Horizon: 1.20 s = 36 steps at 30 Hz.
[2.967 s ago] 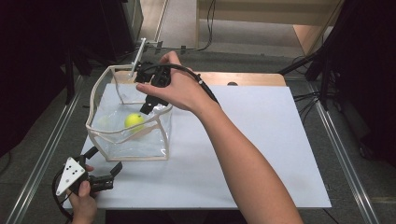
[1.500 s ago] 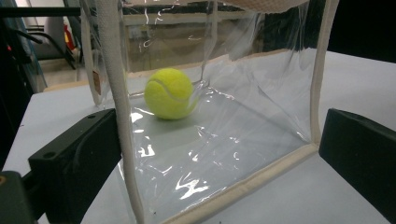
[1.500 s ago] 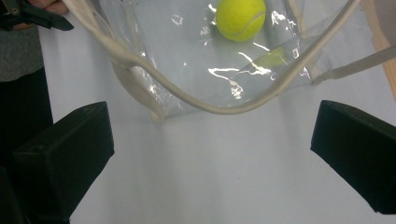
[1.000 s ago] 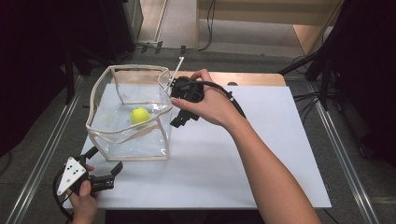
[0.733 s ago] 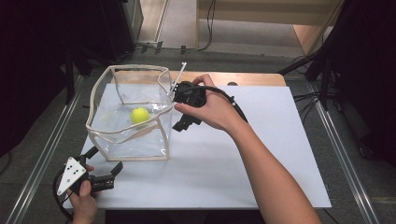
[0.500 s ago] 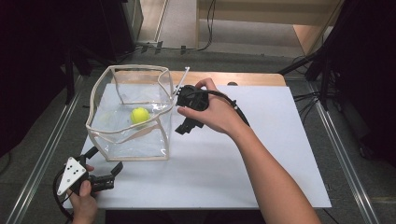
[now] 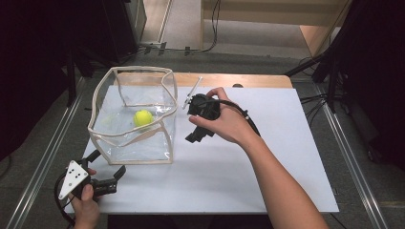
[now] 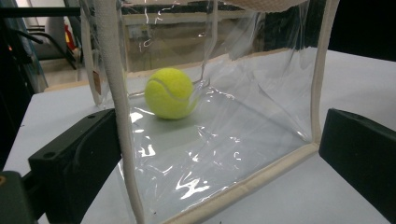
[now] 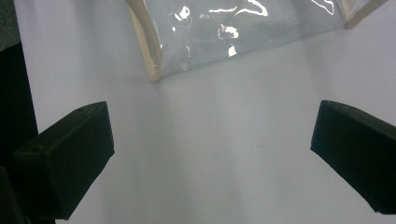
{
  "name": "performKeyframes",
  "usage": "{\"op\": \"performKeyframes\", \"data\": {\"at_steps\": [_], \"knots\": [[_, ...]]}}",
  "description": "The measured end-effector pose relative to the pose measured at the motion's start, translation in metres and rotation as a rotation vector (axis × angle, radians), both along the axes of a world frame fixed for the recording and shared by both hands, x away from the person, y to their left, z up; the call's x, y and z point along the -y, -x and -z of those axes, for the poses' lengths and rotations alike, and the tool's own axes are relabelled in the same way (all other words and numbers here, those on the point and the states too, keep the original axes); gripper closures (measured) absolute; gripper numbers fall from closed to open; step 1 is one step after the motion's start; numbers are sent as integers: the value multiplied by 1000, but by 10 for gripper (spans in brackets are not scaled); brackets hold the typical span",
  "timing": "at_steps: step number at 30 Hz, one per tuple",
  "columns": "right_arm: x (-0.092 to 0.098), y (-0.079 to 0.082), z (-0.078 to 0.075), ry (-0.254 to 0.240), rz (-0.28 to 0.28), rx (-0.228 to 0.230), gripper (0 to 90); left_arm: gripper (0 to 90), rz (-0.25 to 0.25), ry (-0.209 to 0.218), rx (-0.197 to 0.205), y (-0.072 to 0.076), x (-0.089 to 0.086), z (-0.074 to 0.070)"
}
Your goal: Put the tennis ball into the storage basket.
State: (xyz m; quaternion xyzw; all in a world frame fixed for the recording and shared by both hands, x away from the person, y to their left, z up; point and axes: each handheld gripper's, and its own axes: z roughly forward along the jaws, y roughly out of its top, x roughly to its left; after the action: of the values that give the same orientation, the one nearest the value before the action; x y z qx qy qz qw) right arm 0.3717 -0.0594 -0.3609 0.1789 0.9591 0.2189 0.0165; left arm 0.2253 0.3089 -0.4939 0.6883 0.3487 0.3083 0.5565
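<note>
A clear plastic bag (image 7: 130, 143) with cream trim stands open at the table's left. A yellow tennis ball (image 7: 143, 118) lies on its floor, and the left gripper view shows the ball (image 8: 169, 93) through the bag's wall (image 8: 224, 154). My right gripper (image 7: 197, 135) hangs just right of the bag in a person's hand, open and holding nothing, jaws toward the white sheet. Its own view shows the bag's bottom corner (image 9: 150, 63) beyond the wide-apart jaws. My left gripper (image 7: 109, 165) rests open at the front left, close before the bag's near corner.
A white sheet (image 7: 277, 157) covers the table, with a wooden strip (image 7: 239, 80) at the back edge. Metal rails (image 7: 353, 157) run along both sides. Dark stands and cables surround the table. The person's right forearm (image 7: 282, 191) crosses the front middle.
The right gripper has come away from above the bag, moving right and toward the front, lower over the sheet. The ball stays in the bag. The left gripper has not moved.
</note>
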Motion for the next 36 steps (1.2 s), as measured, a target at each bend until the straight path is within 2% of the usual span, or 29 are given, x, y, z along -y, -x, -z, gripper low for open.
{"op": "performKeyframes", "data": {"at_steps": [4, 13, 36], "knots": [[4, 3, 5, -11, 16, -10, 0, 0, 0, 2, 0, 0, 0, 0], [15, 7, 15, -38, 20, -3, 0, 0, 0, 1, 1, 0, 0, 0], [49, 22, 37, -90, 72, 2, 0, 0, -3, 0, 1, 0, 0, 0]]}}
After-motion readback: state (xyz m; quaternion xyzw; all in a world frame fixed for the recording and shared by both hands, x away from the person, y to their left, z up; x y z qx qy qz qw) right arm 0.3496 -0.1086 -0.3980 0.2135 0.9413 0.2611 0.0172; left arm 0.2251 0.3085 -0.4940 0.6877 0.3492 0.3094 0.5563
